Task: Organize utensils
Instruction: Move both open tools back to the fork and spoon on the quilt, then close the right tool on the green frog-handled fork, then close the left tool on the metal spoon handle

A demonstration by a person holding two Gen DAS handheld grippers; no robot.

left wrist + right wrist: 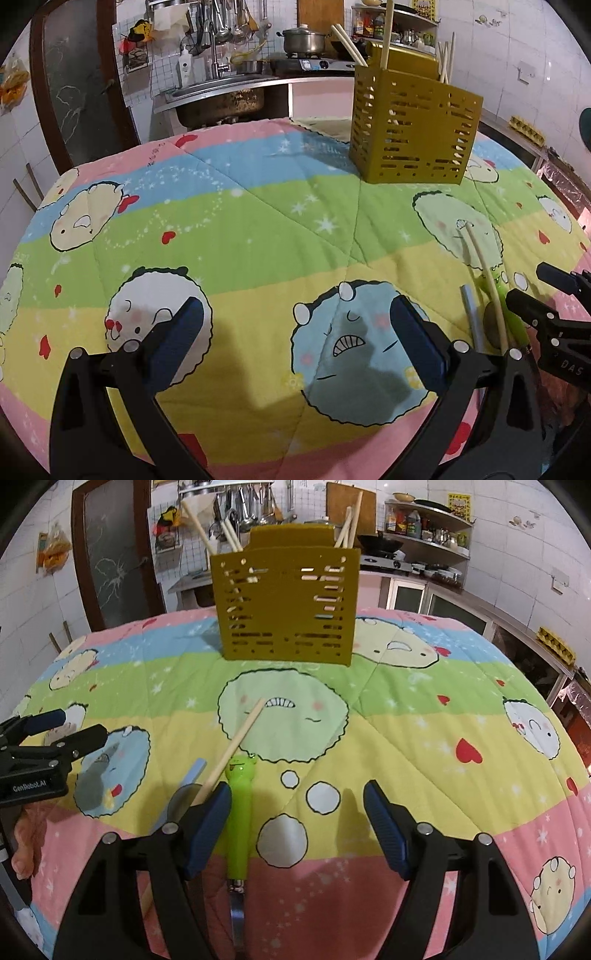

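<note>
An olive slotted utensil holder (pixel 413 125) (pixel 286 602) stands at the far side of the quilt with several chopsticks in it. On the quilt lie a single wooden chopstick (pixel 236 744) (pixel 484 280), a green-handled utensil with a frog face (pixel 239 812) (pixel 511 314) and a pale blue-handled spoon (pixel 192 777) (pixel 471 314). My right gripper (pixel 297 823) hangs open low over the quilt, its left finger beside the green handle, nothing between the pads. My left gripper (pixel 297 332) is open over bare quilt, left of the utensils.
The colourful cartoon quilt (pixel 258 221) covers the round table. Behind it are a sink counter (pixel 229 85), a stove with a pot (pixel 303 40) and shelves with bottles (pixel 424 520). A person's hand (pixel 26 842) shows at the left edge of the right wrist view.
</note>
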